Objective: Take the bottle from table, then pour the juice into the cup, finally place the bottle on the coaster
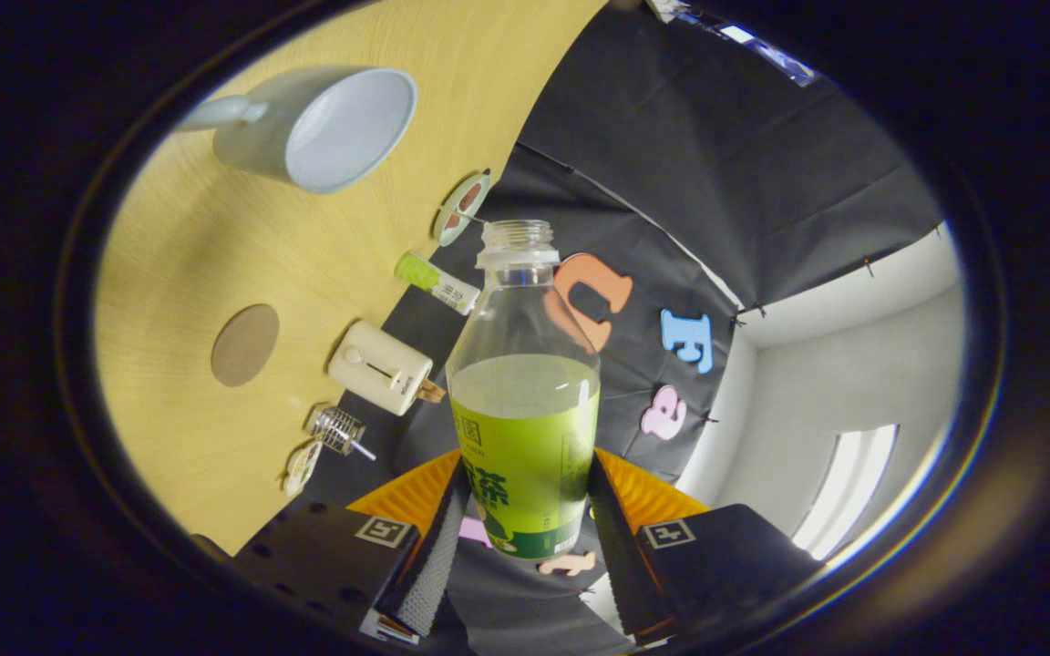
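The gripper (525, 524) clamps both fingers on the uncapped clear bottle (525, 410), half full of green juice, lifted off the surface (215, 255), well apart from the cup (324, 128) and round coaster (245, 344).

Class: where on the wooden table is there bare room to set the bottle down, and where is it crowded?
Bare wood lies between the white ceramic cup and the round brown coaster. The table's far edge is crowded with small items. The hand-held gripper is shut on the clear green-juice bottle.

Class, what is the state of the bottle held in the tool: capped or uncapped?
Uncapped: the bottle, gripped between the tool's fingers, shows a bare threaded neck with no cap on it.
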`<state>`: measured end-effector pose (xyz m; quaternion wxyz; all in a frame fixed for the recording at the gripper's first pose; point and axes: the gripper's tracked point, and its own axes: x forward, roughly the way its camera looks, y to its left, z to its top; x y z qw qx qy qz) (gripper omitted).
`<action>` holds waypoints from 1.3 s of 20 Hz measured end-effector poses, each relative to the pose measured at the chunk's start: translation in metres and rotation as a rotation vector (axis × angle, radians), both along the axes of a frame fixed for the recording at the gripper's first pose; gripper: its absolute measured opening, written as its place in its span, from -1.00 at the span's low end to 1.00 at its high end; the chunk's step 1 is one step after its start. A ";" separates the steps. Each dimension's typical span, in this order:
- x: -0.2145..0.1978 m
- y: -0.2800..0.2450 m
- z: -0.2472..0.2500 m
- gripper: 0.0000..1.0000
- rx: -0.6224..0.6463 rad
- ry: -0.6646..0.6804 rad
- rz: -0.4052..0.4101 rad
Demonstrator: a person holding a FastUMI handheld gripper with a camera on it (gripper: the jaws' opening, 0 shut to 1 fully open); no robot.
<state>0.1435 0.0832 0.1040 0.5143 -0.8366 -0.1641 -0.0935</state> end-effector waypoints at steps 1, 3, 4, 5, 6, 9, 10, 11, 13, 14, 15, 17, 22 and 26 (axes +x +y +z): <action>-0.001 0.000 0.000 0.55 0.001 0.000 -0.001; 0.000 0.000 0.000 0.54 0.008 0.003 0.000; 0.000 0.000 0.000 0.55 0.015 0.004 0.001; -0.001 0.000 0.000 0.55 0.020 0.004 0.002; -0.003 0.000 0.000 0.55 0.023 0.002 0.005; -0.001 0.000 0.000 0.55 0.071 0.019 0.012; -0.002 -0.002 -0.001 0.55 0.102 0.033 0.011; -0.002 -0.005 -0.002 0.55 0.134 0.044 0.011; -0.003 -0.009 -0.004 0.55 0.194 0.065 0.010; -0.003 -0.011 -0.005 0.55 0.230 0.080 0.008; -0.003 -0.014 -0.006 0.55 0.269 0.091 0.007; -0.006 -0.016 -0.005 0.55 0.343 0.105 0.011; -0.008 -0.021 -0.017 0.55 0.585 0.188 0.028; -0.006 -0.031 -0.038 0.56 0.874 0.311 0.013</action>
